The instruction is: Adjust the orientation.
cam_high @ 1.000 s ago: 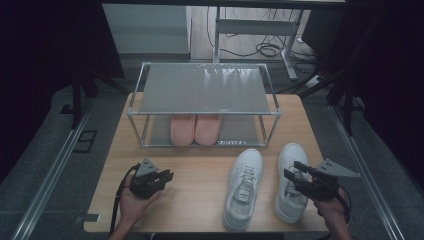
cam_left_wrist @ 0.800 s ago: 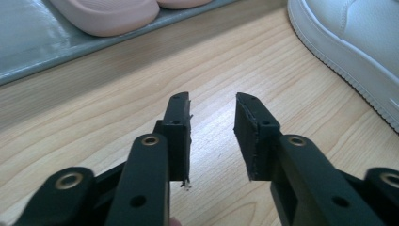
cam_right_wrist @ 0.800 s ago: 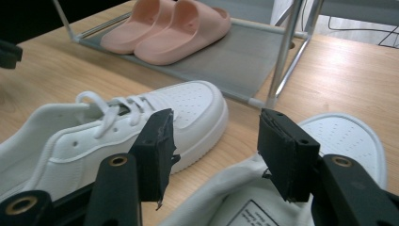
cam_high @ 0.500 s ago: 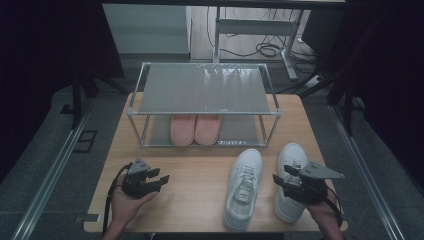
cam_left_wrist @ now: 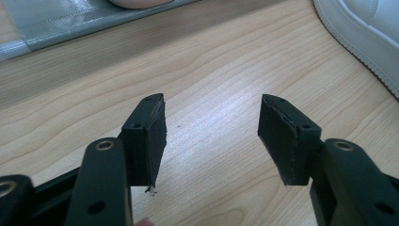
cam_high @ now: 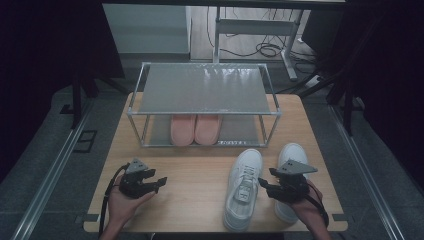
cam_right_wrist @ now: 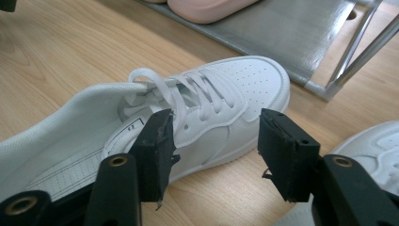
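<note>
Right gripper (cam_high: 266,184) hovers with jaws spread wide and nothing between them, just over the side of the near white sneaker (cam_high: 243,186) on the wooden table (cam_high: 200,170), and the left gripper (cam_high: 156,183), jaws having just been opening and empty, sits over bare wood. Second white sneaker (cam_high: 291,156) lies under the right hand. Beyond, pink slippers (cam_high: 194,128) rest on the rack's (cam_high: 204,90) lower shelf.

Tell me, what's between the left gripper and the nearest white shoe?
Nothing but bare wooden table. The high view shows the left gripper apart from the white shoe, jaws open and just widened, nothing between them.
</note>
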Available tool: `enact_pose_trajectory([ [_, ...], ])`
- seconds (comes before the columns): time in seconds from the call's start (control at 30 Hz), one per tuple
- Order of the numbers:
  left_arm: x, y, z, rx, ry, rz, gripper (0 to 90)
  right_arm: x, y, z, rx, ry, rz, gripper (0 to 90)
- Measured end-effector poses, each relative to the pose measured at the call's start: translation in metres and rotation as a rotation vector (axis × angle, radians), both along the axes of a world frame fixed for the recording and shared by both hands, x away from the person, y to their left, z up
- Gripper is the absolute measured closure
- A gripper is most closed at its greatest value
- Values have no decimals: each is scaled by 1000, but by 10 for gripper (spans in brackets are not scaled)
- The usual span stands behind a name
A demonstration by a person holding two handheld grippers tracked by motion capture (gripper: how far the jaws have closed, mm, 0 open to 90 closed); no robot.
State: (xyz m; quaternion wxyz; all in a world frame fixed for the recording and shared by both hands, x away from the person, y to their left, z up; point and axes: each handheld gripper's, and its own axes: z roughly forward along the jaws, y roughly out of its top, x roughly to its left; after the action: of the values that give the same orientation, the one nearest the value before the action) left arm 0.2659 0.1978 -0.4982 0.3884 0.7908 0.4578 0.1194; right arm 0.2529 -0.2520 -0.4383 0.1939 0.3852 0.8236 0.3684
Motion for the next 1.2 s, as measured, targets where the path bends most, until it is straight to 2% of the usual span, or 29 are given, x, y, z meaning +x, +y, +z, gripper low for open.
enact_pose_trajectory([
  [0.1,0,-2,-2,3,3,3,415,4,2,-1,-5,20,1,538],
  [0.3,0,-5,-4,15,13,-5,412,9,4,-4,-35,55,6,768],
  [0.47,2,-5,-6,23,21,-2,414,-9,16,-1,-4,17,77,862],
  [0.5,1,-6,-6,22,23,-3,414,-16,22,0,-3,-7,94,894],
  [0.57,1,-7,-7,22,26,-2,416,-23,29,3,9,-28,104,896],
  [0.63,1,-8,-7,24,26,-1,416,-31,37,9,55,-25,161,899],
  [0.77,1,-8,-8,29,26,-3,417,-43,60,12,55,-16,246,900],
  [0.97,1,-10,-9,36,28,-6,418,-53,100,-5,2,47,366,900],
  [1.1,1,-10,-9,38,31,-7,419,-56,111,-18,-85,62,372,900],
  [1.2,2,-10,-10,37,34,-3,421,-58,108,-18,-106,45,364,900],
])
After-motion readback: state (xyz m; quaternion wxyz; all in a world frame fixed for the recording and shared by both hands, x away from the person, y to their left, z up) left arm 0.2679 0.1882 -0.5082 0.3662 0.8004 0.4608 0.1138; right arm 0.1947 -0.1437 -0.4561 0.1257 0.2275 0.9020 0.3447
